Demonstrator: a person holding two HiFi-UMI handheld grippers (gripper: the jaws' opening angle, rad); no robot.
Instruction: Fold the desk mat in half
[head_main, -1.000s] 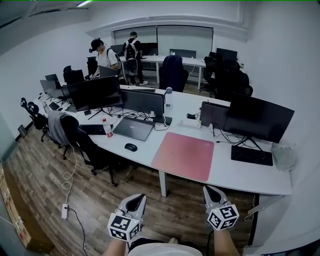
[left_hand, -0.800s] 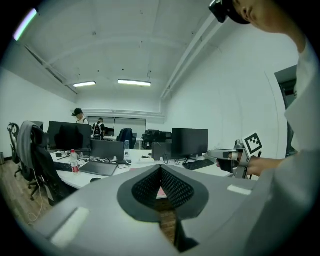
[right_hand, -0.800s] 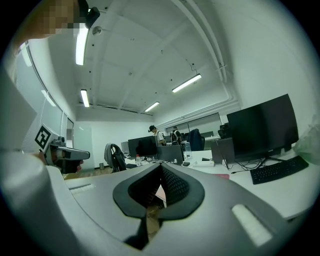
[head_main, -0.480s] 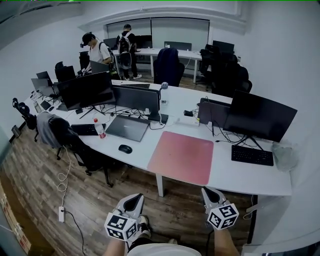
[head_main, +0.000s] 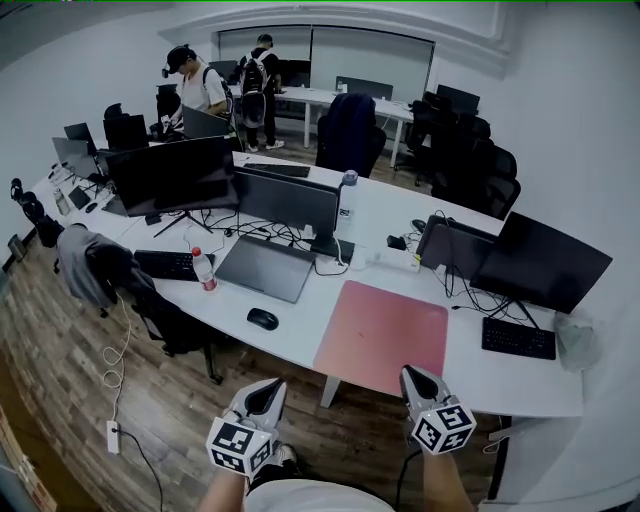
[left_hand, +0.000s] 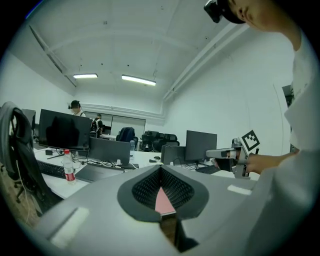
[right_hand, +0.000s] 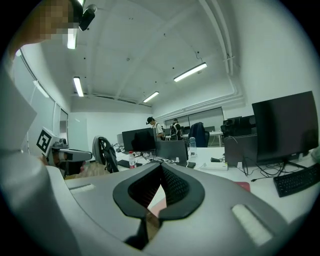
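— Mat (head_main: 380, 335) in the head view: where does it lie?
— Flat and unfolded on the white desk (head_main: 500, 375). It is pink, and its near edge runs along the desk's front edge. A laptop (head_main: 262, 268) and a mouse (head_main: 262, 319) lie to its left. A keyboard (head_main: 518, 338) lies to its right, below a dark monitor (head_main: 540, 265).
— And the claws?
— Both are held low in front of the desk, over the wooden floor (head_main: 150, 380). The left gripper (head_main: 268, 392) points at the desk's front, left of the mat's near corner and apart from it. The right gripper (head_main: 418, 379) has its tip at the mat's near edge, toward the right corner. Whether it touches the mat I cannot tell from here.
— Left gripper view?
— Jaws together at the tip, nothing between them. A sliver of pink mat shows through the gap behind the tips, so the mat lies ahead and lower. The right gripper shows off to the right.
— Right gripper view?
— Much the same: tips meeting, jaws closed and empty. The mat lies ahead and below, with a strip of it showing just right of the jaws. A water bottle (right_hand: 132, 160) stands farther left on the desk.
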